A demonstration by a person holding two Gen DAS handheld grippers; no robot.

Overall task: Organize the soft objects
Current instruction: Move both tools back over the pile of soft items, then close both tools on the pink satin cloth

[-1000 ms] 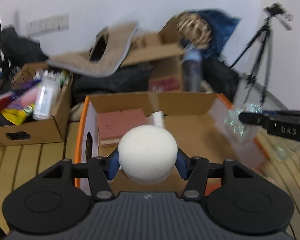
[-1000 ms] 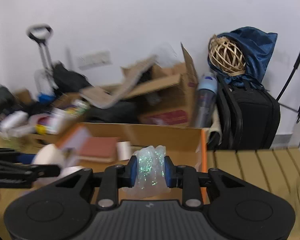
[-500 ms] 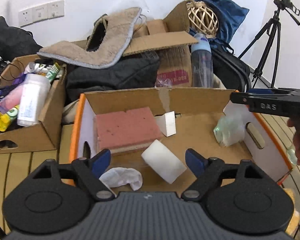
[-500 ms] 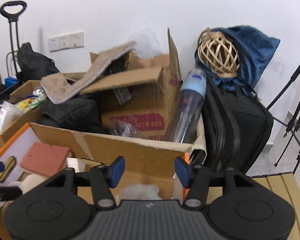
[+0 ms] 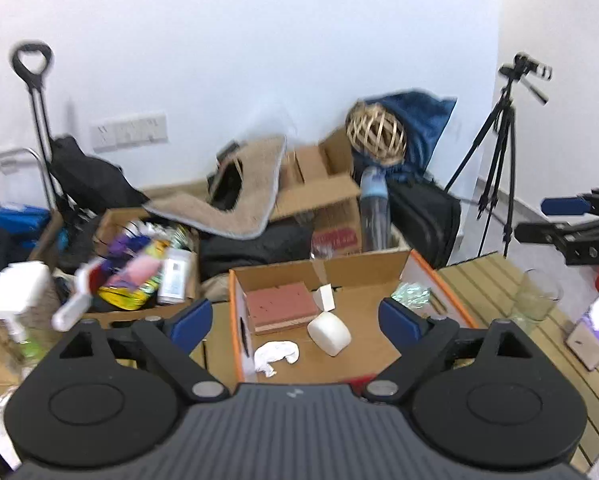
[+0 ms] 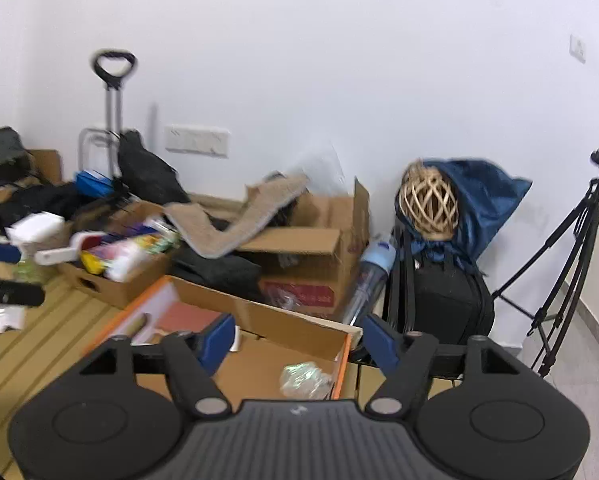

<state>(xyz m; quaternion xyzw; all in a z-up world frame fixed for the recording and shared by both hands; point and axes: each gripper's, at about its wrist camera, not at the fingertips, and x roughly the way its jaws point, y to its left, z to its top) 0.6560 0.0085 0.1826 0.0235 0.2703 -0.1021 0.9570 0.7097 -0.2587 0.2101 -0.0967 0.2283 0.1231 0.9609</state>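
Note:
An orange-edged cardboard box (image 5: pixel 423 266) sits on the slatted table. Inside lie a white foam ball (image 5: pixel 329 330), a pink sponge block (image 5: pixel 281 306), a crumpled white cloth (image 5: pixel 277 354), a small white block (image 5: pixel 326 297) and a glittery clear soft lump (image 5: pixel 409 292), the lump also in the right wrist view (image 6: pixel 303 380). My left gripper (image 5: pixel 295 320) hangs above the box, its jaws opening, nothing between them. My right gripper (image 6: pixel 297 342) is above the box's near corner (image 6: pixel 341 360), jaws opening and empty. It shows at the right edge of the left view (image 5: pixel 575 216).
A second cardboard box (image 5: pixel 139 308) of bottles and packets stands left of the box. Behind are a brown carton (image 5: pixel 323 208), a beige mat (image 5: pixel 239 208), a black suitcase (image 6: pixel 443 304), a tripod (image 5: pixel 499 152). A drinking glass (image 5: pixel 537 294) and a small carton (image 5: pixel 593 332) stand at the right.
Both grippers let go: the white ball and the glittery lump now lie in the box. Both grippers opened wider, rose and drew back from it.

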